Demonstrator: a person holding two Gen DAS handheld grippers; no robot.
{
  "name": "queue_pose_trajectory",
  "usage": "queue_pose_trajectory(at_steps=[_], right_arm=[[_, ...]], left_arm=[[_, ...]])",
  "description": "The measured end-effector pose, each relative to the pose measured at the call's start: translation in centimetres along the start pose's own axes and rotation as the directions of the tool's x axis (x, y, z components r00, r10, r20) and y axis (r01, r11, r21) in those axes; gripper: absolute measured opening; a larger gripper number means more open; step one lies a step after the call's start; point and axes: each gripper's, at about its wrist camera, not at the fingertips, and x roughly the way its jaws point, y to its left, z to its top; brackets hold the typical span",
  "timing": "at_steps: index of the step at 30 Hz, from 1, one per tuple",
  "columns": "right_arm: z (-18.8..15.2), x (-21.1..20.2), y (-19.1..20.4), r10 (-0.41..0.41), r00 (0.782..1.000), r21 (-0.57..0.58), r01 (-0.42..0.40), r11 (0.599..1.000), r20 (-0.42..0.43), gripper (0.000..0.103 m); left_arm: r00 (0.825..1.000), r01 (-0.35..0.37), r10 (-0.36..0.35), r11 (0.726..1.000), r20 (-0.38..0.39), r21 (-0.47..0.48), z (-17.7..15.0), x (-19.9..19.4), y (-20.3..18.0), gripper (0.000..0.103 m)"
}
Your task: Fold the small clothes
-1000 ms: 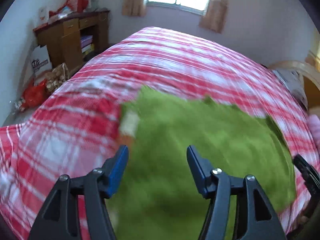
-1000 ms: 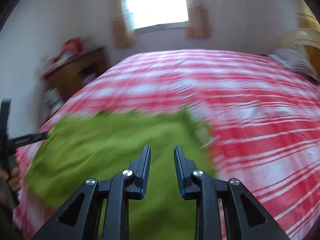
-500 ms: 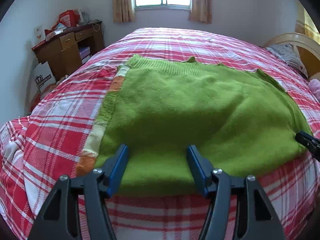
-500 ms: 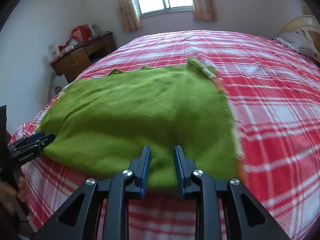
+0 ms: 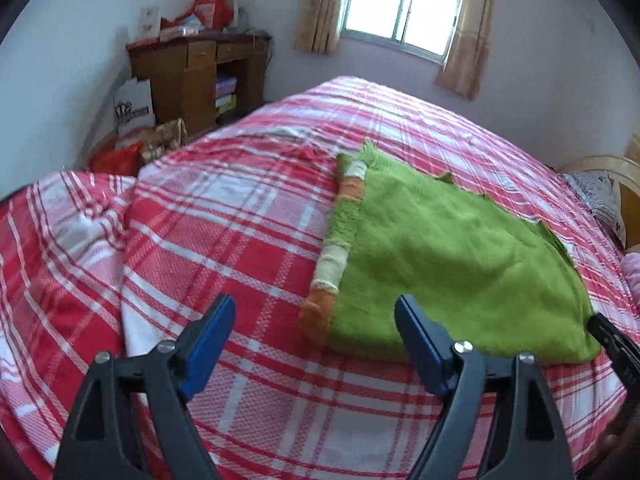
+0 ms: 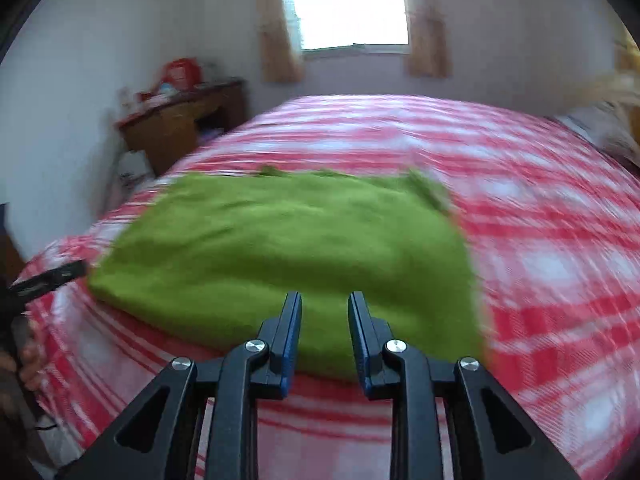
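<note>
Red-and-white plaid bedcover (image 5: 248, 240) fills the bedroom foreground, and your green sweater (image 5: 448, 256) lies flat on it, its long axis running away toward the window (image 5: 404, 8). Your left gripper (image 5: 316, 340) is opening with nothing between its jaws; the sweater's striped sleeve edge (image 5: 340, 248) lies ahead and slightly right. Your right gripper (image 6: 325, 336) (jaws narrowly parted, pinching nothing) hovers at the near hem. Nothing blocks either; the wooden desk (image 5: 196, 76) stands well apart.

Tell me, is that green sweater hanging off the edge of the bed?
No, the green sweater lies flat on the red plaid bedspread, with bedspread showing along its near edge.
</note>
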Motion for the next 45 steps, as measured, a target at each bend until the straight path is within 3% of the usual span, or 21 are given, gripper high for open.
queue_pose_trajectory(at_steps=[3,7,9,12,15,19,27,29,31,32,35,38,45], right_arm=[[1.2,1.9,3.6,0.063,0.998,-0.067,-0.063,0.996,-0.003,0.025],[0.6,5.7,6.0,0.096,0.993,-0.099,-0.102,0.99,-0.067,0.025],[-0.6,7.4,6.2,0.077,0.992,-0.114,-0.089,0.99,-0.105,0.025],[-0.8,7.3,5.5,0.103,0.991,-0.093,-0.111,0.99,-0.08,0.025],[-0.9,7.5,5.1,0.122,0.99,-0.074,-0.127,0.989,-0.072,0.025],[-1.4,7.3,5.3,0.115,0.991,-0.083,-0.12,0.989,-0.062,0.025],[-0.8,6.9,5.7,0.098,0.993,-0.08,-0.104,0.991,-0.073,0.025],[-0.2,6.2,6.0,0.136,0.99,-0.043,-0.138,0.99,-0.048,0.025],[0.2,5.7,6.9,0.177,0.984,-0.029,-0.178,0.984,-0.022,0.025],[0.1,5.8,7.4,0.172,0.985,-0.041,-0.173,0.984,-0.024,0.025],[-1.3,7.8,8.7,0.123,0.99,-0.096,-0.13,0.987,-0.074,0.026],[-1.3,7.5,8.3,0.15,0.987,-0.079,-0.154,0.985,-0.058,0.027],[-1.5,7.6,7.0,0.216,0.975,-0.014,-0.217,0.976,-0.046,0.028]], left_arm=[[0.998,0.024,-0.026,0.999,-0.053,-0.04,-1.1,1.0,-0.4,0.084],[0.986,0.116,-0.137,0.974,-0.094,-0.194,-2.3,2.2,-0.1,0.084],[0.988,0.12,-0.137,0.97,-0.068,-0.21,-2.3,2.1,-0.2,0.085],[0.982,0.163,-0.18,0.958,-0.051,-0.237,-1.4,2.9,-1.1,0.085],[0.976,0.207,-0.218,0.929,-0.003,-0.308,-0.3,4.1,-1.4,0.085],[0.975,0.221,-0.218,0.901,0.051,-0.372,0.8,5.0,-1.1,0.084],[0.976,0.216,-0.209,0.91,0.057,-0.355,2.0,6.3,-0.8,0.081],[0.978,0.209,-0.198,0.92,0.066,-0.332,2.3,6.4,-0.9,0.08],[0.979,0.204,-0.194,0.927,0.065,-0.315,2.6,6.7,-1.3,0.069],[0.979,0.202,-0.194,0.929,0.058,-0.309,2.7,6.8,-1.5,0.059],[0.989,0.149,-0.139,0.955,0.056,-0.258,2.4,6.7,-2.1,0.043],[0.991,0.125,-0.111,0.962,0.07,-0.245,2.4,6.5,-1.9,0.027],[0.987,0.077,-0.068,0.995,0.143,-0.058,3.6,4.4,-5.1,0.022]])
